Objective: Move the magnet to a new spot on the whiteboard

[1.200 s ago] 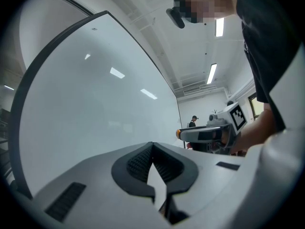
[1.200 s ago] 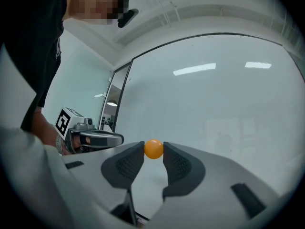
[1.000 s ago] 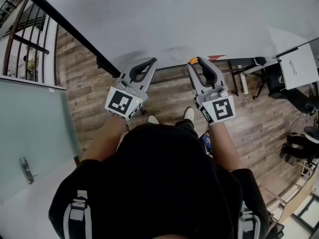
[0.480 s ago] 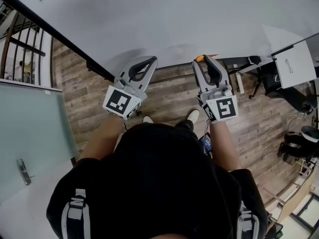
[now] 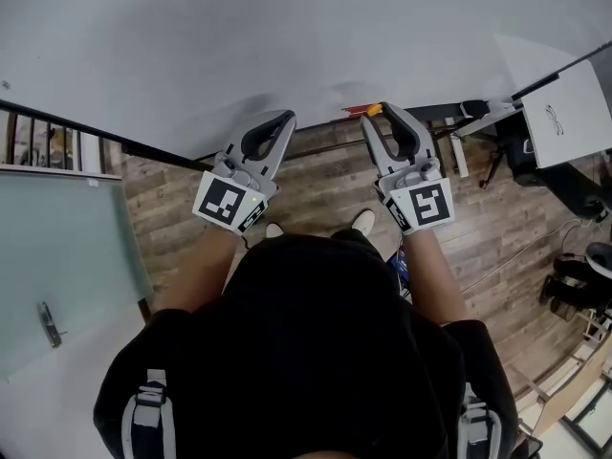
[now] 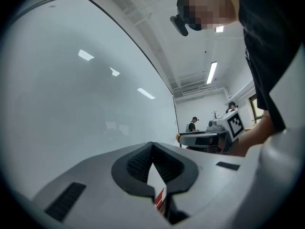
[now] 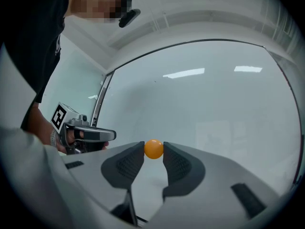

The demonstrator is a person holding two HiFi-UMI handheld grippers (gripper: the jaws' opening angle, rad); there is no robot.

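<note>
Small round orange magnet (image 7: pixel 153 149), pinched between the tips of the right gripper's jaws and held in front of the large white whiteboard (image 7: pixel 214 94). Whether it touches the board cannot be told. In the head view the magnet (image 5: pixel 374 111) lies at the board's lower edge (image 5: pixel 287 36).

Left: left gripper (image 6: pixel 152 145), grey with black ribbed pads. Its jaws are closed tip to tip and hold nothing. Only a narrow slot stays open behind the pads. The tips point at the whiteboard (image 6: pixel 71 104). In the head view the left gripper (image 5: pixel 285 117) sits just below the board's edge, above the wooden plank floor (image 5: pixel 316 189).

Right: right gripper (image 7: pixel 153 150), jaws parted only by the magnet's width, one pad touching each side of it. In the head view the right gripper (image 5: pixel 382 112) lies near the left one, roughly parallel.
</note>
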